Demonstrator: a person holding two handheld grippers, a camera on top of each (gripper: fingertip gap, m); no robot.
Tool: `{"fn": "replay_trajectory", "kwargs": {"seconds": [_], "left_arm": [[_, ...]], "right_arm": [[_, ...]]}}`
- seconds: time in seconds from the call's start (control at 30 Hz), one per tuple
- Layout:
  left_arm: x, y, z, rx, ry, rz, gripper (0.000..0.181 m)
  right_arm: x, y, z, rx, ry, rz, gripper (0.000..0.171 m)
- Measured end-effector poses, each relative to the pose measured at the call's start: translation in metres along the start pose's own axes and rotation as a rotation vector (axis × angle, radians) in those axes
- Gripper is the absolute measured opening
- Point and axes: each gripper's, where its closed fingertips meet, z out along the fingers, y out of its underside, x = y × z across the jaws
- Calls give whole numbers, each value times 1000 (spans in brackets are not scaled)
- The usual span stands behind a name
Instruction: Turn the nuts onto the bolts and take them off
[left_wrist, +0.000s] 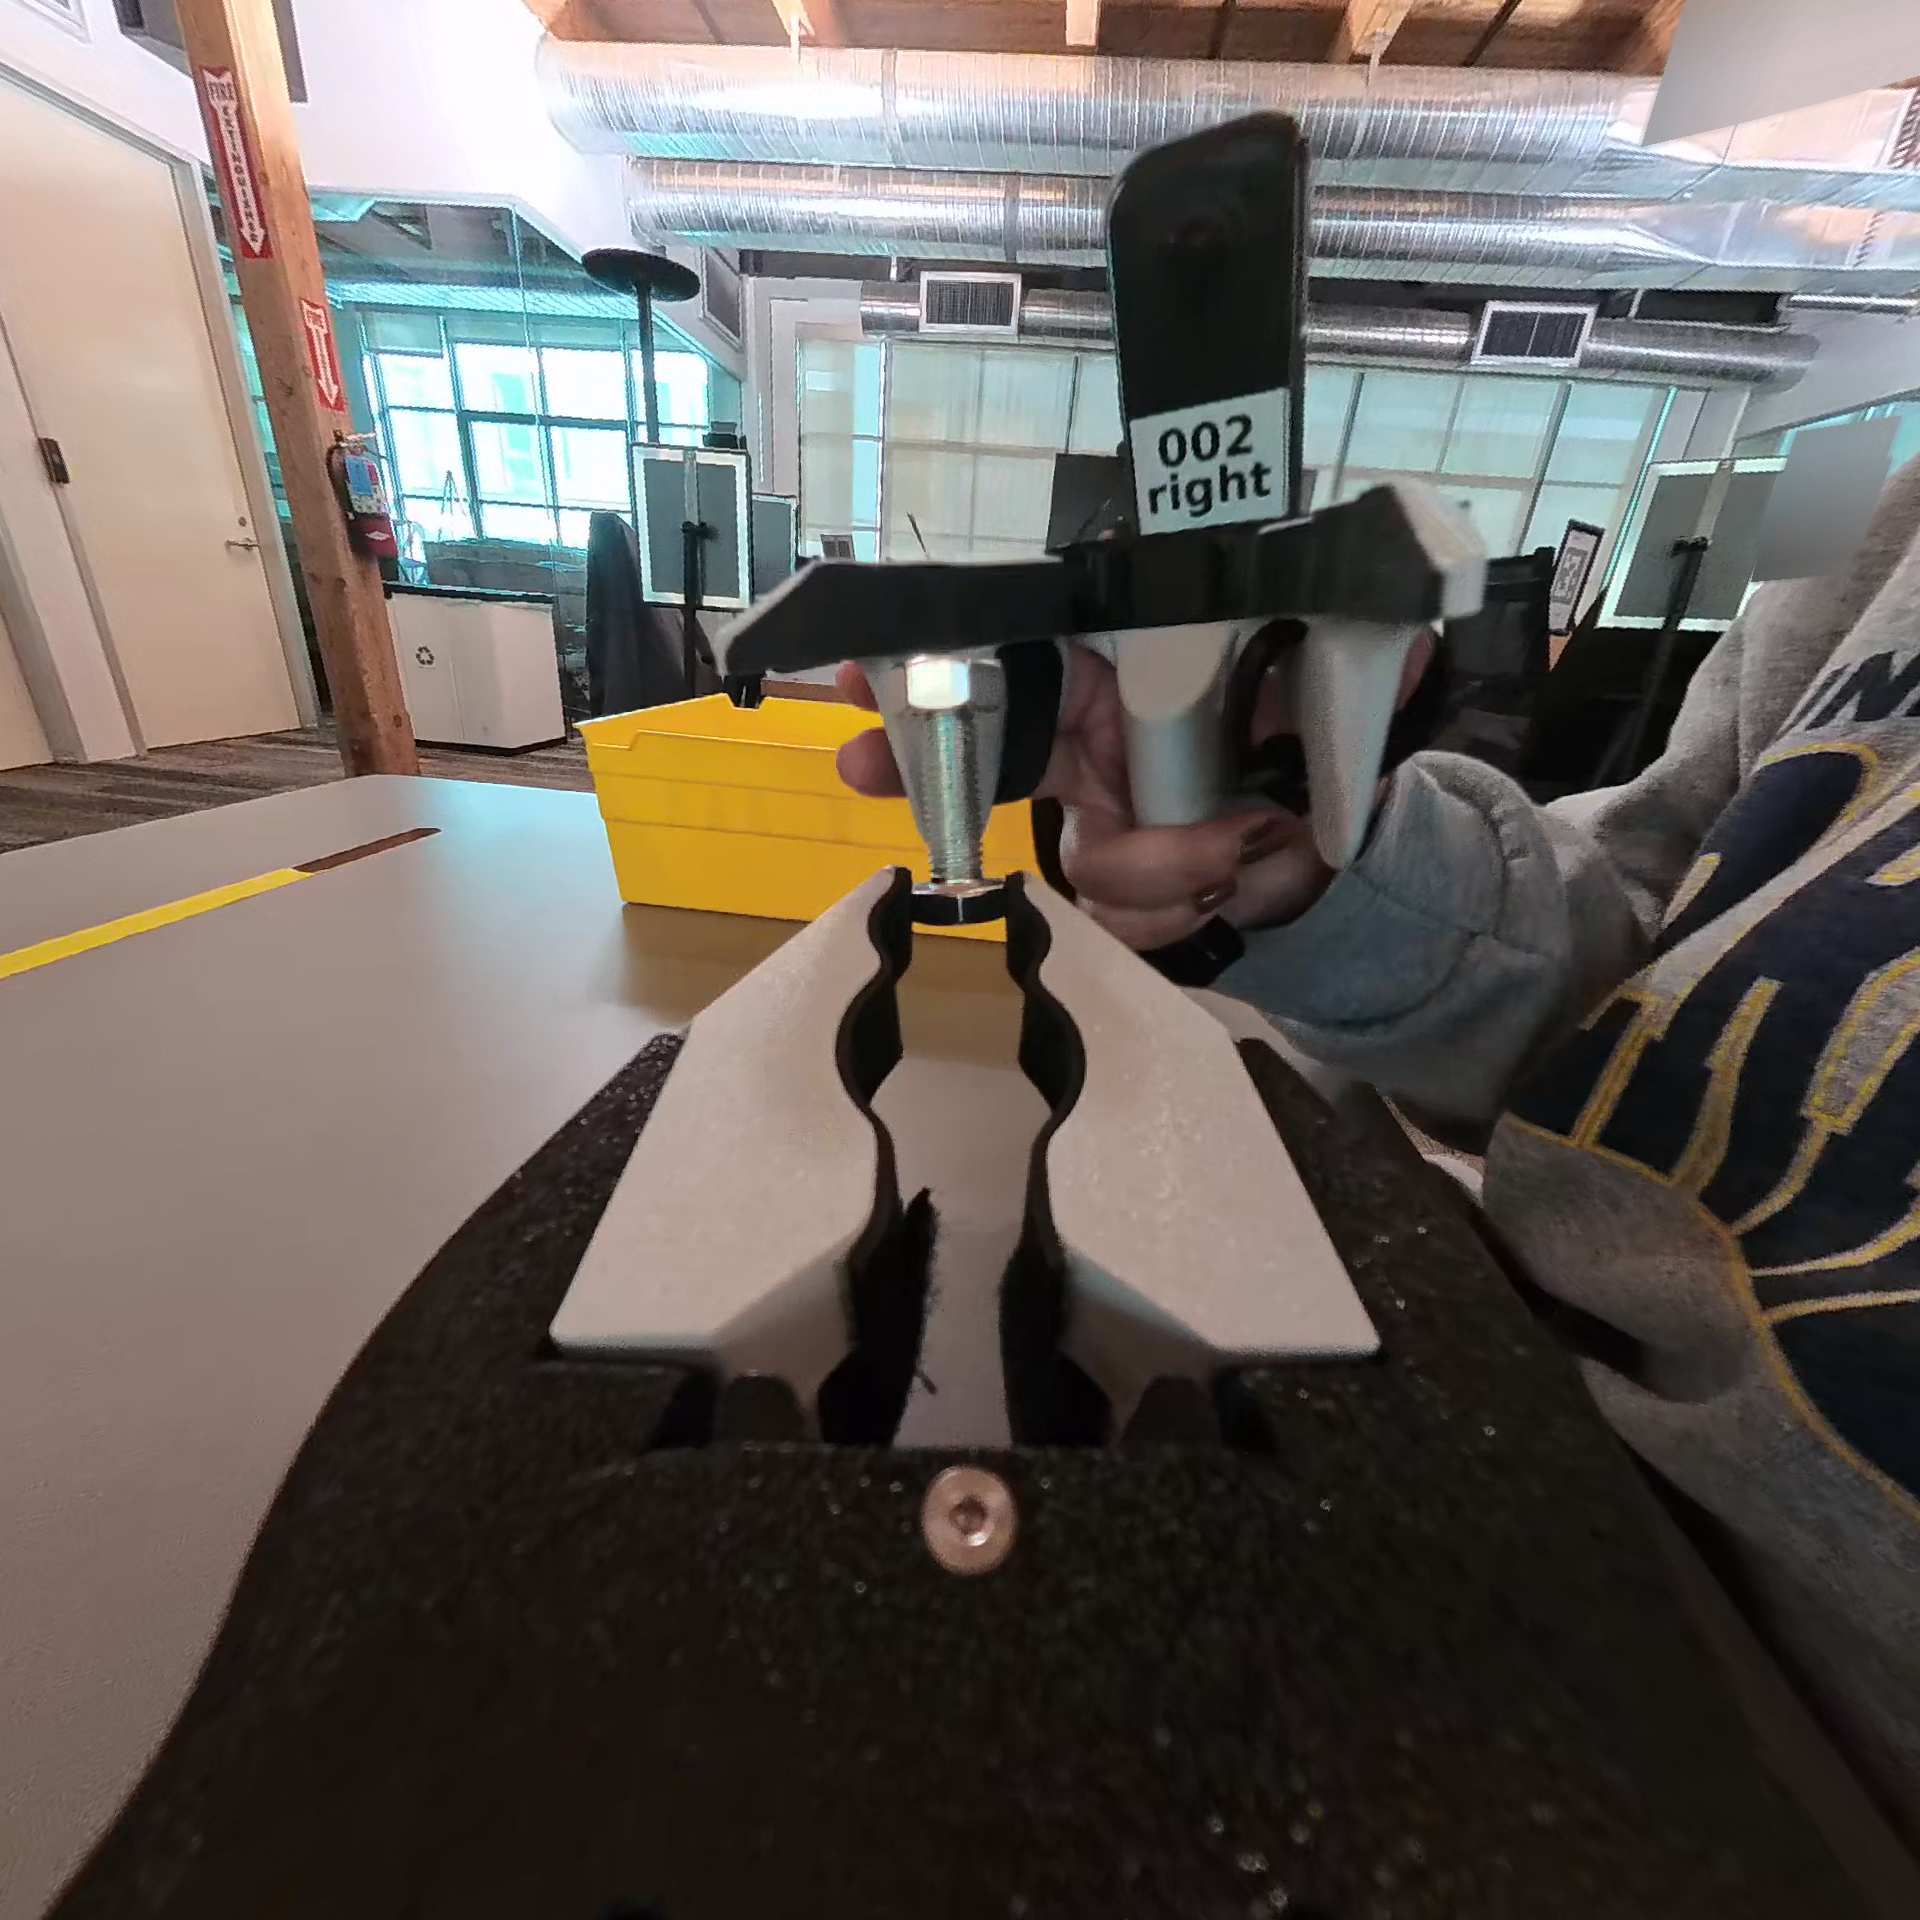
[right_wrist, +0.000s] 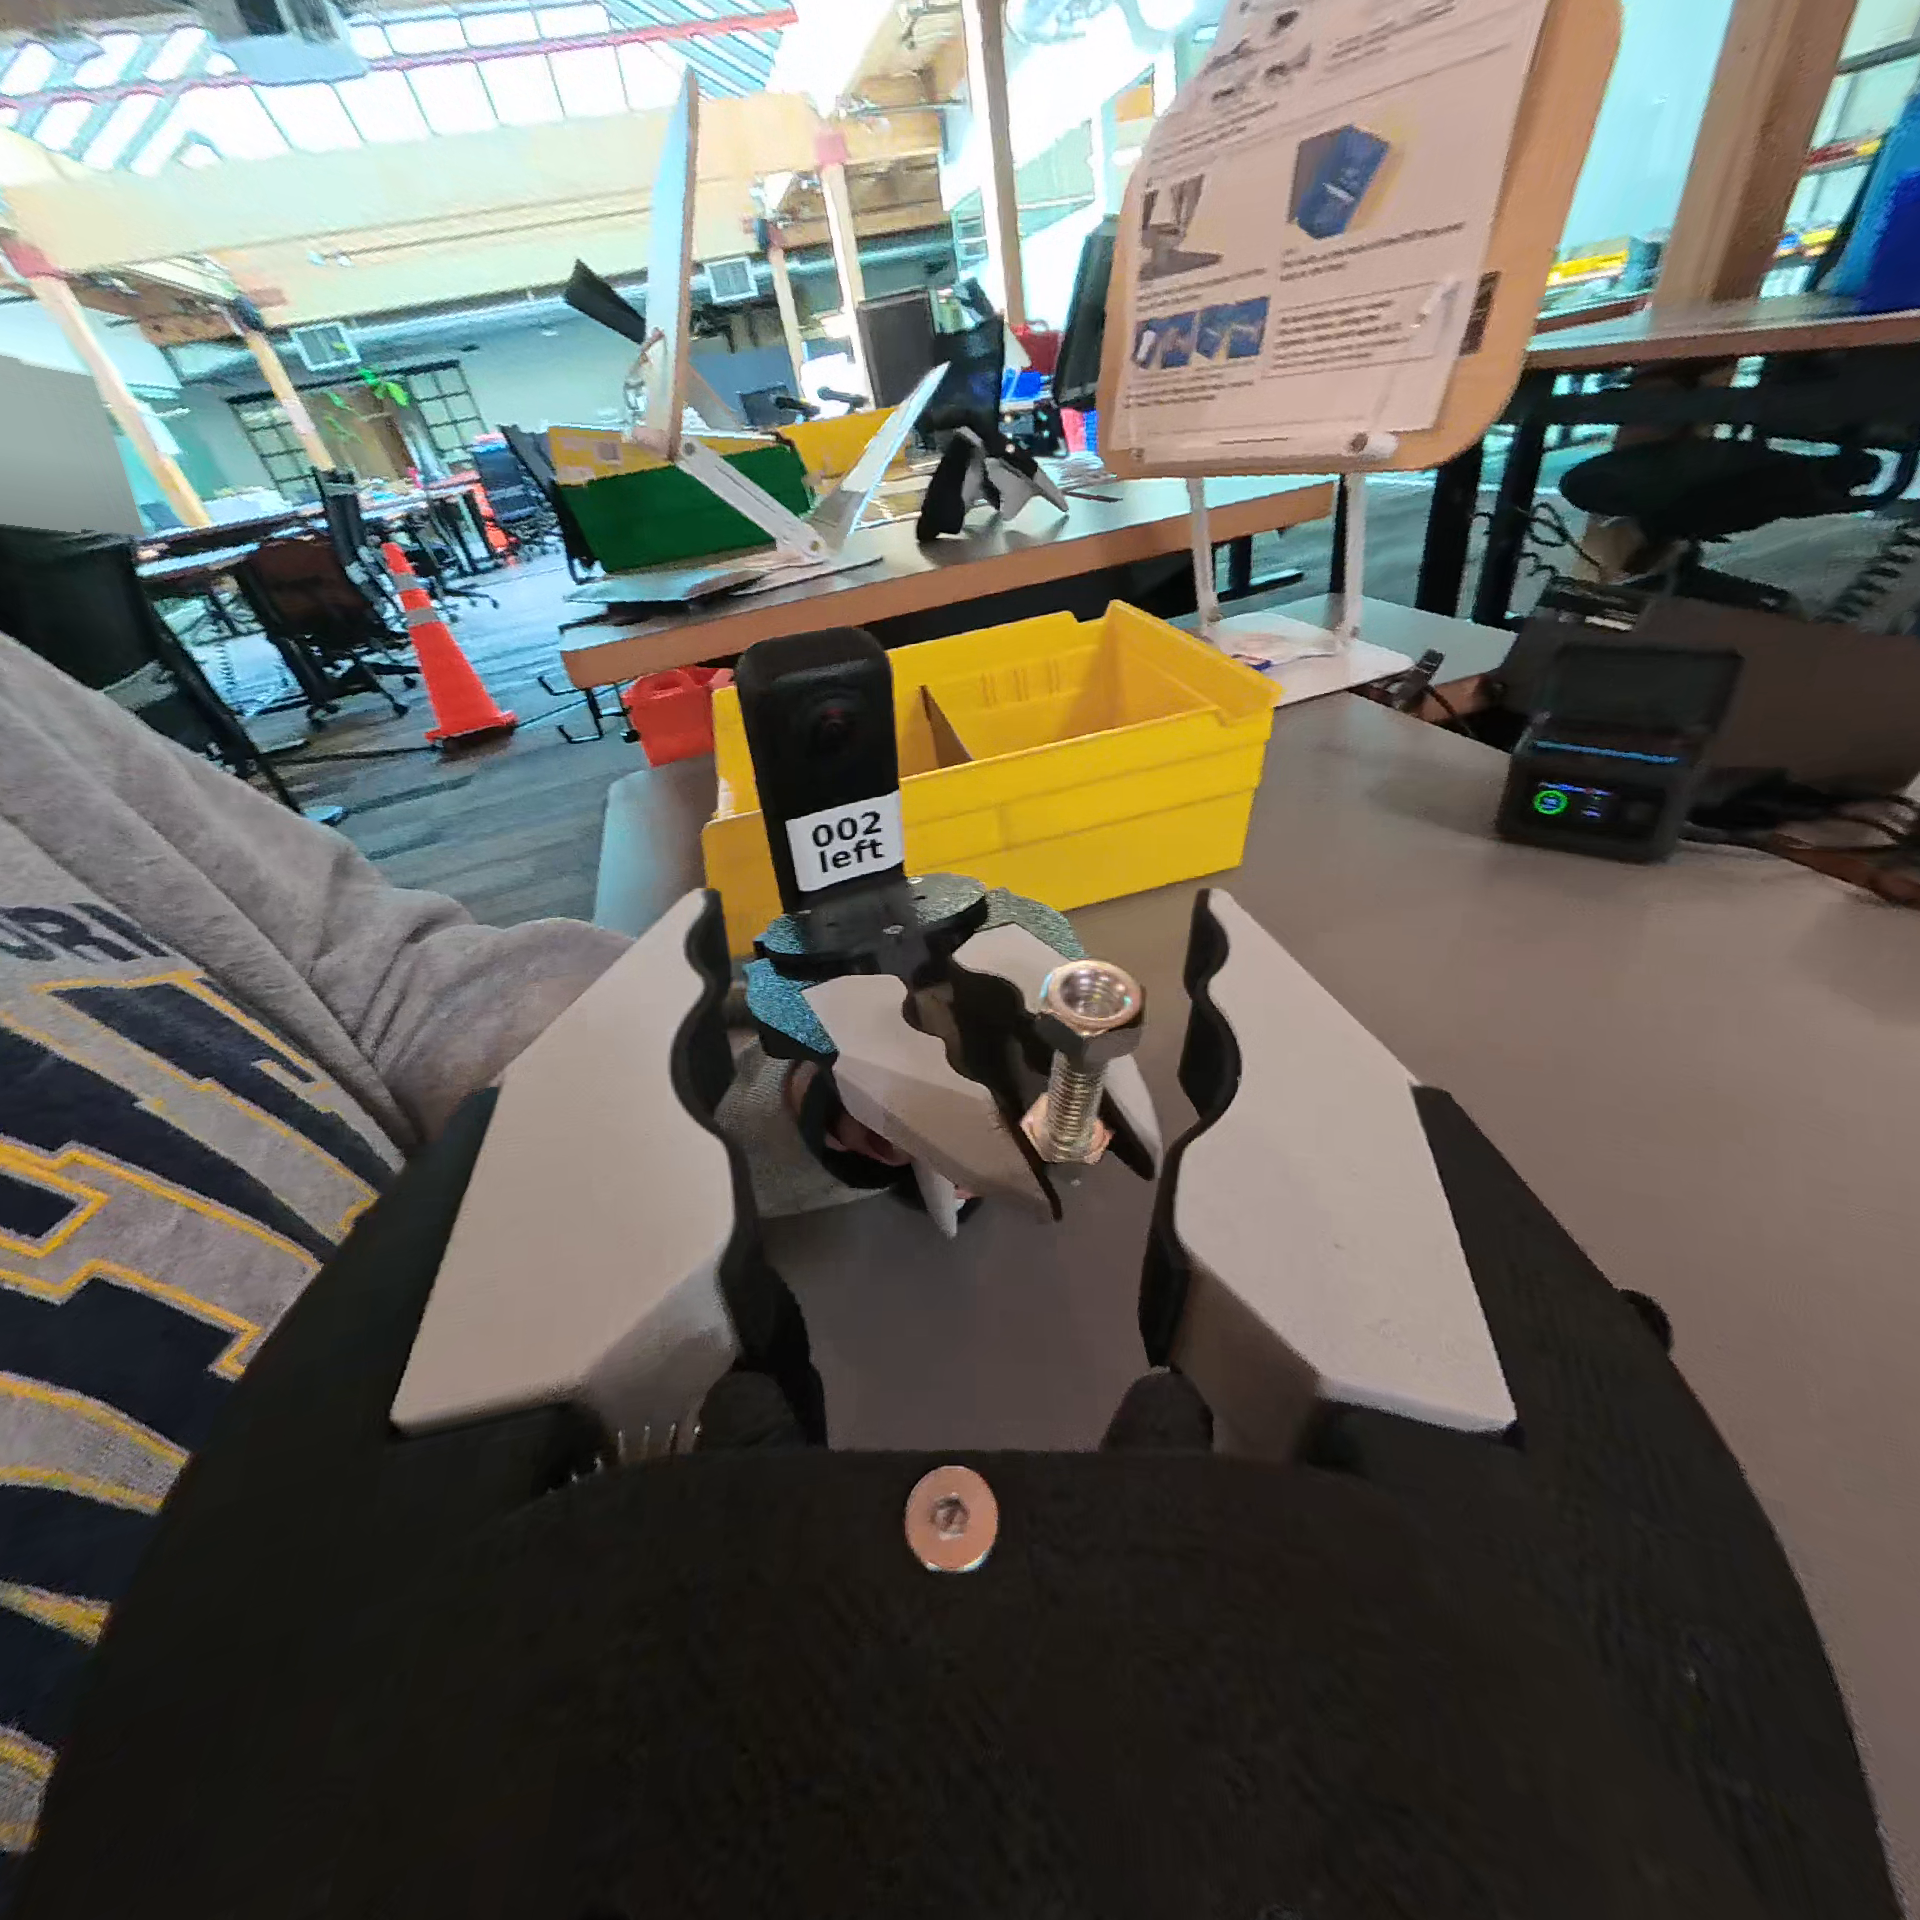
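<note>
silver bolt (right_wrist: 1081, 1081) in left tool (left_wrist: 958, 902)

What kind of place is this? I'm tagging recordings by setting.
Probably an open-plan workshop or lab office: exposed ceiling ducts, worktables with equipment, an orange traffic cone.

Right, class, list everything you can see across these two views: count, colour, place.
bolt: one, silver, upright, head up, between the right tool's fingers
nut: one, silver, on the bolt's lower end
bin: one, yellow, on the table behind the tools
table: one, grey
tape strip: one, yellow, on the table
traffic cone: one, orange, on the floor beyond
device with screen: one, black, table's right side
left tool: one, grey and black, shut on the nut
right tool: one, grey and black, open
hand: one, gripping the right tool
</note>
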Motion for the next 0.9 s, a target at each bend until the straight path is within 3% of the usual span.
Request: {"fn": "replay_trajectory", "kwargs": {"seconds": [0.2, 0.4, 0.6, 0.8, 0.9], "left_arm": [[-16, -7, -7, 51, -77, -41, 16], [2, 0, 5, 4, 5, -18, 16], [-34, -12, -15, 95, -122, -121, 15], [-7, 6, 6, -39, -24, -36, 16], [-33, -4, -9, 26, -153, -75, 16]], "right_arm": [[-3, 3, -8, 13, -1, 21, 89], [-1, 0, 2, 69, -11, 11, 90], [10, 6, -9, 162, 6, 54, 89], [8, 4, 3, 165, -11, 33, 90], [9, 9, -6, 153, 4, 26, 88]]}}
